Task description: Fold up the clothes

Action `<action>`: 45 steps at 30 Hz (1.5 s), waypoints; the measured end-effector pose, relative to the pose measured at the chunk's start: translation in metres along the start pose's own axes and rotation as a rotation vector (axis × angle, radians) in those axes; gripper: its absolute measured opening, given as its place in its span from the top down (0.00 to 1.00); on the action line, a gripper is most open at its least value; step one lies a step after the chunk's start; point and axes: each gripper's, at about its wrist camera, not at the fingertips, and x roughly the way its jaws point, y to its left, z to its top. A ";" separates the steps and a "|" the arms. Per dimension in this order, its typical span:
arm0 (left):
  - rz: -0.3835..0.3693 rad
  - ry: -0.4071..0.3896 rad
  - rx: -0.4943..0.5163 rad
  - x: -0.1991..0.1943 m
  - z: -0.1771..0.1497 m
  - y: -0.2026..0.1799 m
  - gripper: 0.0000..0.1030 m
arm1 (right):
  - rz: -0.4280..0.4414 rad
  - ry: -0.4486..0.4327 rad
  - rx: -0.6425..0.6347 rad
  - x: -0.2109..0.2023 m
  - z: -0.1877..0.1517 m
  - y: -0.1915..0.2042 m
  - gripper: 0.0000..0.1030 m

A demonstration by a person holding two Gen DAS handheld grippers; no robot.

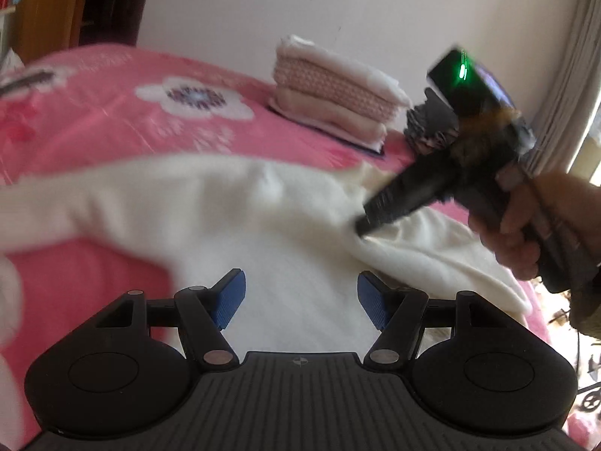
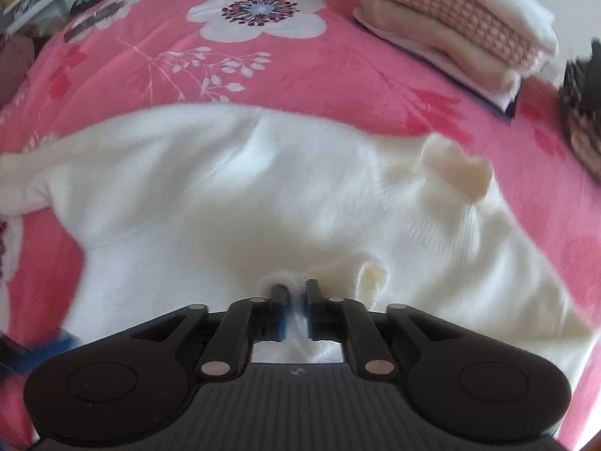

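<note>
On the near left of the pink floral bedspread (image 2: 112,60), your left gripper (image 1: 301,302) hovered over the cream sweater (image 2: 233,173) with its blue pads apart and nothing between them. That sweater lay spread across the bed, one sleeve trailing left. Further right, your right gripper (image 2: 294,293) pressed down into the knit, jaws barely parted, a pinch of fabric sitting between them; whether it gripped, you couldn't tell. Judging by that, you were mid-fold. Next called for a firm hold before carrying cloth across. Far right sat the folded stack (image 2: 462,26).
</note>
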 end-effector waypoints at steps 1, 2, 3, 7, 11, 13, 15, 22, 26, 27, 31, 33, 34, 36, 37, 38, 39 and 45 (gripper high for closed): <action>0.011 0.008 0.007 -0.002 0.001 0.003 0.35 | -0.031 -0.008 -0.042 0.003 0.001 0.006 0.74; 0.022 0.016 0.013 -0.003 0.002 0.006 0.35 | -0.073 -0.026 -0.119 0.004 0.000 0.017 0.65; 0.030 0.028 0.008 -0.001 0.000 0.009 0.35 | -0.115 -0.044 -0.197 0.004 -0.002 0.028 0.60; 0.051 0.091 -0.022 0.007 -0.012 0.015 0.35 | -0.226 -0.161 -0.527 -0.003 -0.019 0.074 0.44; 0.069 0.124 -0.041 0.012 -0.021 0.016 0.35 | -0.230 -0.360 -0.849 -0.031 -0.055 0.116 0.00; 0.076 0.138 -0.049 0.015 -0.024 0.016 0.35 | -0.249 -0.435 -0.929 -0.045 -0.069 0.123 0.00; 0.063 0.130 -0.059 0.014 -0.024 0.015 0.35 | -0.206 -0.449 -0.808 -0.060 -0.062 0.106 0.00; -0.027 0.086 -0.105 0.024 -0.014 0.009 0.35 | 0.094 -0.475 -0.012 -0.127 -0.077 -0.063 0.02; -0.119 0.117 -0.142 0.044 -0.007 0.005 0.35 | 0.185 -0.436 0.226 -0.131 -0.136 -0.118 0.12; -0.141 0.132 -0.154 0.050 -0.005 0.003 0.35 | 0.194 -0.414 0.256 -0.124 -0.147 -0.124 0.15; -0.177 0.178 -0.164 0.078 0.000 -0.003 0.35 | 0.188 -0.318 0.330 -0.081 -0.171 -0.134 0.24; -0.168 0.182 -0.140 0.089 0.003 -0.008 0.35 | 0.197 -0.311 0.356 -0.061 -0.168 -0.141 0.27; -0.163 0.172 -0.128 0.094 0.005 -0.010 0.35 | 0.204 -0.310 0.369 -0.051 -0.164 -0.143 0.27; -0.152 0.153 -0.118 0.102 0.008 -0.012 0.35 | 0.216 -0.308 0.399 -0.033 -0.156 -0.150 0.29; -0.148 0.144 -0.121 0.106 0.009 -0.013 0.35 | 0.223 -0.304 0.418 -0.024 -0.150 -0.157 0.29; -0.153 0.139 -0.137 0.110 0.009 -0.012 0.35 | 0.237 -0.297 0.435 -0.014 -0.143 -0.163 0.29; -0.158 0.134 -0.154 0.114 0.010 -0.011 0.35 | 0.254 -0.289 0.449 -0.004 -0.137 -0.168 0.29; -0.166 0.112 -0.232 0.125 0.001 -0.008 0.38 | 0.356 -0.213 0.398 0.043 -0.100 -0.171 0.30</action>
